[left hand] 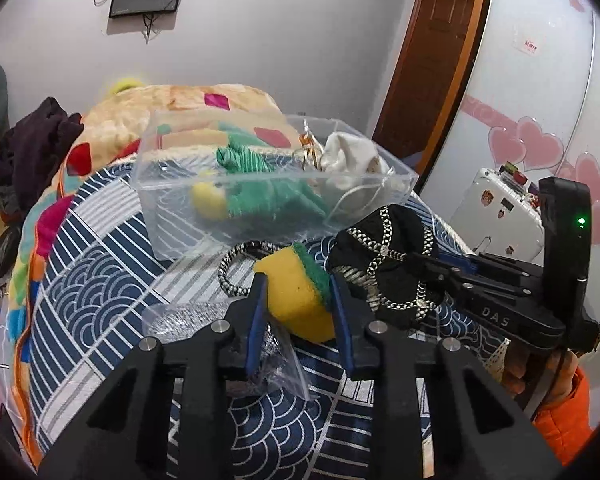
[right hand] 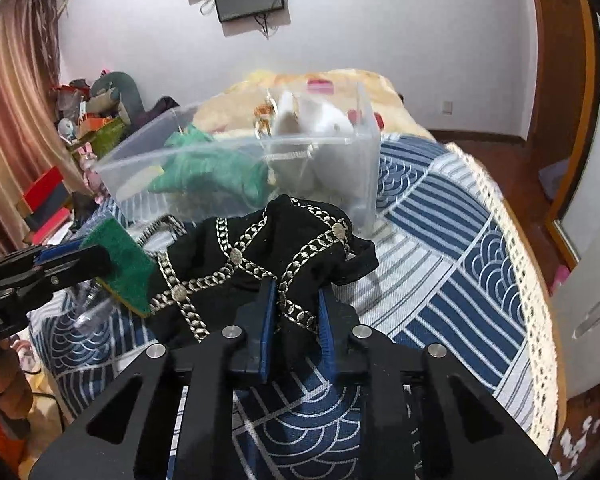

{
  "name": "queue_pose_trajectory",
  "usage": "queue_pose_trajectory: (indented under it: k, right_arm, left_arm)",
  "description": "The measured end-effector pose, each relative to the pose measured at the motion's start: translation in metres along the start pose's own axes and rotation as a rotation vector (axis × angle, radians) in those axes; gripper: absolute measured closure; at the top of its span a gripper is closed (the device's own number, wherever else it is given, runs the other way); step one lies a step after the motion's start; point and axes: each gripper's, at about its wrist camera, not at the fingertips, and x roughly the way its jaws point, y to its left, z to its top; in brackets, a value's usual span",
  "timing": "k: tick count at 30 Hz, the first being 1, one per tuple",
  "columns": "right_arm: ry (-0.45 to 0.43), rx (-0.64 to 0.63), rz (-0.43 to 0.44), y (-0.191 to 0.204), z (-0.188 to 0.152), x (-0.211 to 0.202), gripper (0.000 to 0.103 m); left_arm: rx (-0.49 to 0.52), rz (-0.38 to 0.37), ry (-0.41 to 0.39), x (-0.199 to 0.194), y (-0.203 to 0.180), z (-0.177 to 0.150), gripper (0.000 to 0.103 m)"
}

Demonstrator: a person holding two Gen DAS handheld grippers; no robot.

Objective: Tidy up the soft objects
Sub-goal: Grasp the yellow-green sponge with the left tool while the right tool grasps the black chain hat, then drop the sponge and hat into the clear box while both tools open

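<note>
My left gripper [left hand: 298, 300] is clamped on a sponge [left hand: 300, 296], yellow with a green scrub face, held up just in front of the bin [left hand: 160, 216]; the blue pads press its two sides. Beneath it, on the bed [left hand: 100, 280], lies a clear plastic bag [left hand: 180, 316], and a black-and-white cord loop [left hand: 236, 268] sits between the sponge and the bin. The bin is a clear plastic box resting on the blue wave-pattern cover, with a folded blanket [left hand: 180, 100] behind it. Inside the bin, from its left end: a second yellow sponge [left hand: 208, 200], a green knit cloth [left hand: 260, 192] filling the middle, then a white cloth [left hand: 348, 152] at the right end with something gold and orange [left hand: 310, 146] tucked beside it, too small to make out. Right of the bin, my right gripper [right hand: 298, 320] has its fingers pinched narrow on a black cloth [right hand: 268, 252] with silver chain trim, bunched up and touching the sponge's green face.
</note>
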Motion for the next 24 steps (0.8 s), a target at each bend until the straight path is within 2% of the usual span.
queue_pose_trajectory:
  k: [8, 13, 20, 24]
  right_arm:
    - [-0.143, -0.013, -0.007, 0.003, 0.019, -0.037, 0.087]
    - [-0.233, -0.013, -0.011, 0.005, 0.037, -0.060, 0.087]
    - [-0.342, 0.000, -0.023, 0.008, 0.070, -0.066, 0.087]
    - [-0.374, -0.004, -0.054, 0.017, 0.082, -0.057, 0.087]
  left_arm:
    - [0.010, 0.030, -0.114, -0.037, 0.005, 0.023, 0.073]
    - [0.008, 0.074, -0.182, -0.051, 0.012, 0.042, 0.073]
    - [0.021, 0.167, -0.235, -0.051, 0.024, 0.065, 0.073]
    - [0.034, 0.217, -0.224, -0.038, 0.033, 0.074, 0.073]
